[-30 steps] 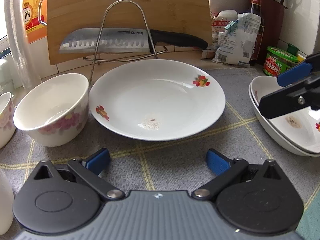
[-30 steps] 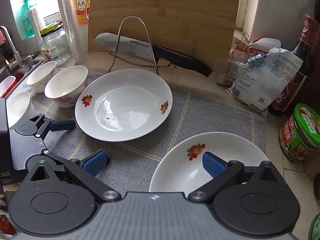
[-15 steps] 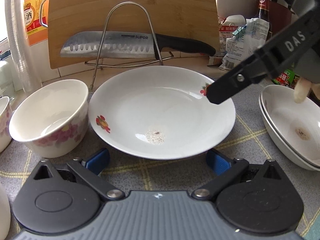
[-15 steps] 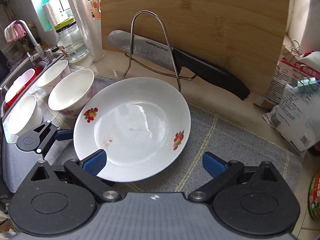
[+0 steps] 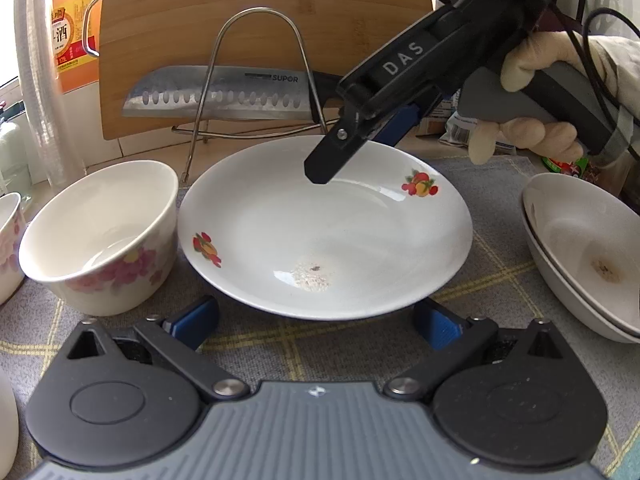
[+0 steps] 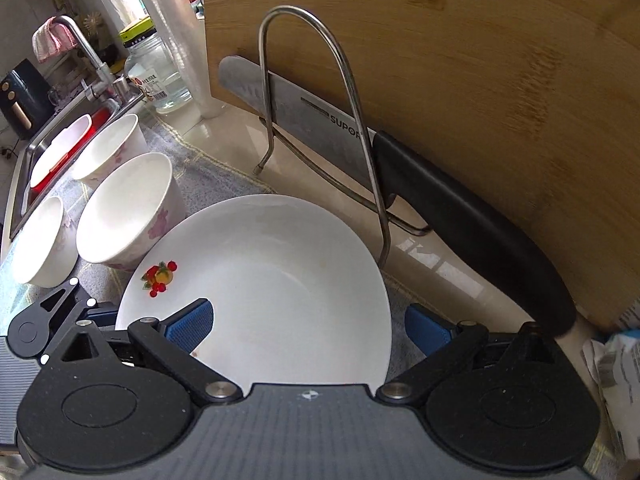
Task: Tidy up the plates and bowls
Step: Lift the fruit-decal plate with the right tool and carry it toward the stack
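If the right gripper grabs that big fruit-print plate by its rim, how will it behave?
The plate looks like glazed ceramic, so probably rigid, fragile and slippery. It is wide and shallow, so held at one edge it would likely sag away from the open right gripper. The bowl sits close beside it.

Both views are lit by soft daylight, which enters from the far left, where a window area is blown out to white. Strong fisheye distortion is seen: the cutting board (image 6: 460, 80) is bent into a curve and dark corners are left at the frame edges. A pale glare is spread across the white plate (image 5: 324, 228), and bright patches are reflected on the glossy counter (image 6: 436, 268) beside the knife handle (image 6: 472, 228). Only faint, diffuse shadows are cast beneath the plate and the floral bowl (image 5: 100, 236). Slight motion blur is noticed in the right wrist view, most of all at the right edge, where the packet (image 6: 616, 364) is smeared. The left wrist view is rendered sharper.
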A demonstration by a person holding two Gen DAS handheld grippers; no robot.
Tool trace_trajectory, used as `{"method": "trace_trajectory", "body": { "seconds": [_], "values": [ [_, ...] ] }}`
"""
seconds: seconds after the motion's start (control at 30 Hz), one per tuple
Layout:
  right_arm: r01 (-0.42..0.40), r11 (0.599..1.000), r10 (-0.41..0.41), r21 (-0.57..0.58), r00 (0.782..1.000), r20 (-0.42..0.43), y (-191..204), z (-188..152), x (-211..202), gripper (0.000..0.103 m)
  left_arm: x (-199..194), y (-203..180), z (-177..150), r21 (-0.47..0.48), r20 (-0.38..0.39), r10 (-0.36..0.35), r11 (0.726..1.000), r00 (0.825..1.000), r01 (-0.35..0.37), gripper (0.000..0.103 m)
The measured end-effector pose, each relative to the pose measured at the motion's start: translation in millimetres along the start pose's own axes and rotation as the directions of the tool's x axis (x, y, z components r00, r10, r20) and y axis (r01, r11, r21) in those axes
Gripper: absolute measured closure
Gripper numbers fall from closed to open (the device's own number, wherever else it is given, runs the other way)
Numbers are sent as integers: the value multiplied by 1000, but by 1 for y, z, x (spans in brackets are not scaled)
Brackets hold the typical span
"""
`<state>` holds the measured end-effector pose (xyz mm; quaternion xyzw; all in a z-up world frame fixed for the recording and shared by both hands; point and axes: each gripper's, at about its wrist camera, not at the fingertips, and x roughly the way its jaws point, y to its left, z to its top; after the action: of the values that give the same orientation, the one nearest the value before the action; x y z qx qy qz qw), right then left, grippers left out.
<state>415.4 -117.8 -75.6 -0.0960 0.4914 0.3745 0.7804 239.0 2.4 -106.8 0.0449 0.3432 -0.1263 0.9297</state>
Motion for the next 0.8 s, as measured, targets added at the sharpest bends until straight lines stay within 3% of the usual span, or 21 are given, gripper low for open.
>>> {"method": "trace_trajectory", "body": {
  "seconds": [0.13,0.8],
  "values": [
    [-65,998,65,0,998,-11,-2,5,6,0,0,0,-1,1,4,0,1000,1000,0,0],
    [-72,997,72,4,993,-93,6,1,4,0,0,5,2,55,-12,-36,998,999,37,1]
  ]
}}
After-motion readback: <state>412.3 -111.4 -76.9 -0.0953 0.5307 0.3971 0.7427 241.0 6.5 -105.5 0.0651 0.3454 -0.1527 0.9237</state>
